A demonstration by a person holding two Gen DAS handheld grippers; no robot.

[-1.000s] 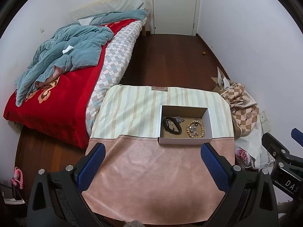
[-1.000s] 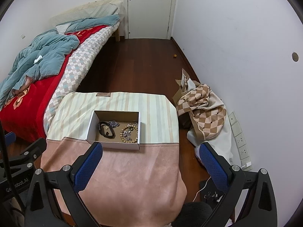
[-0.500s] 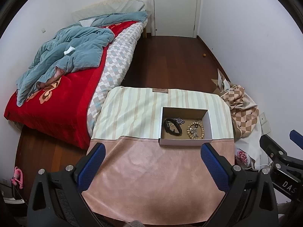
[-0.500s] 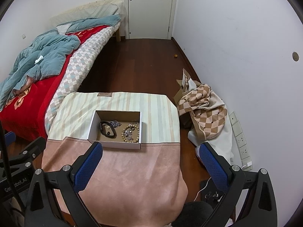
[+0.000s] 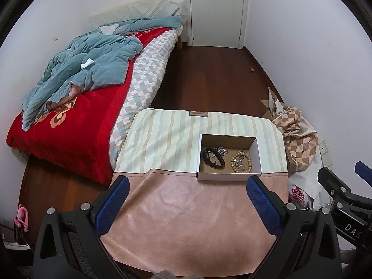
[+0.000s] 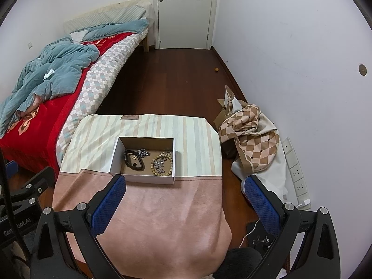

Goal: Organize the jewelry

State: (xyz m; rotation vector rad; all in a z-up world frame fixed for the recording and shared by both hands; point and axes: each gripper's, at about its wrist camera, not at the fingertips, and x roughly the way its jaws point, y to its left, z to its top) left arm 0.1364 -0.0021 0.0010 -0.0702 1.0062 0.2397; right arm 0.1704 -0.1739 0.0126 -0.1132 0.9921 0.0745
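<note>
While both grippers are hovering above the near, pink part of the table (image 5: 186, 220), the left gripper (image 5: 187, 194) and right gripper (image 6: 183, 191) are holding their jaws wide apart, gripping nothing. The box (image 5: 259, 155) is sitting on the table, containing a black band (image 5: 212, 159), a bead bracelet (image 5: 241, 162) and a chain (image 6: 144, 152).

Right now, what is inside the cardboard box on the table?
In the box: a black band, a silver chain piece, a wooden bead bracelet around small metallic pieces. Anything beneath them is hidden.
</note>
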